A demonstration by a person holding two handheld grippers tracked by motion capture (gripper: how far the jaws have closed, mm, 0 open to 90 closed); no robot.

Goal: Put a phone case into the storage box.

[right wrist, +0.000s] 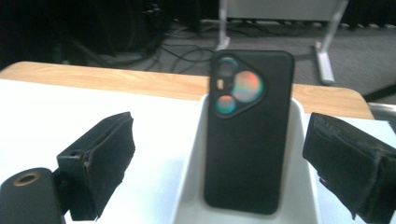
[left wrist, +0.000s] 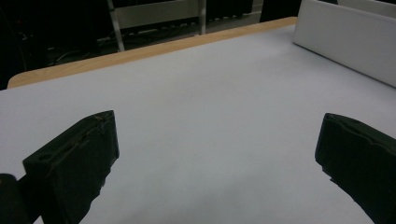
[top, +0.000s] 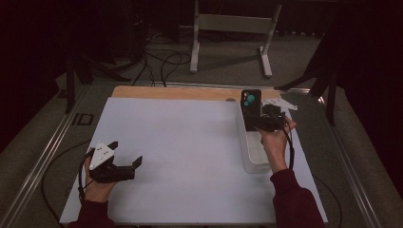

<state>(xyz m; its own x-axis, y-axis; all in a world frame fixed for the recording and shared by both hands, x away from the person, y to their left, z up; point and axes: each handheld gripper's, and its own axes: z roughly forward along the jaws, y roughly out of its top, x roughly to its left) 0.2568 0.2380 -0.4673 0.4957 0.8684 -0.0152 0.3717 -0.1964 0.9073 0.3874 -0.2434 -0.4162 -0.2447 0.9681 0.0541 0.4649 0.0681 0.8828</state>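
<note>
I see the phone [right wrist: 249,135] upright in the tray [right wrist: 191,186], long axis toward 12 o'clock, base hidden; right gripper [right wrist: 217,170] and left gripper [left wrist: 217,154] both spread wide.

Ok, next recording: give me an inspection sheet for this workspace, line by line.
Surface: pale sheet over a wooden tabletop.
Job's things: black phone standing upright in a white tray, camera side toward the right hand-held gripper.
Clutter: nothing seen.
Grippers: left hand-held gripper open, low over the bare sheet; right hand-held gripper open, jaws either side of the phone, not touching.
Cables: one trails from each gripper; more lie on the floor behind.
Surroundings: dark room, white frame legs beyond the table.
</note>
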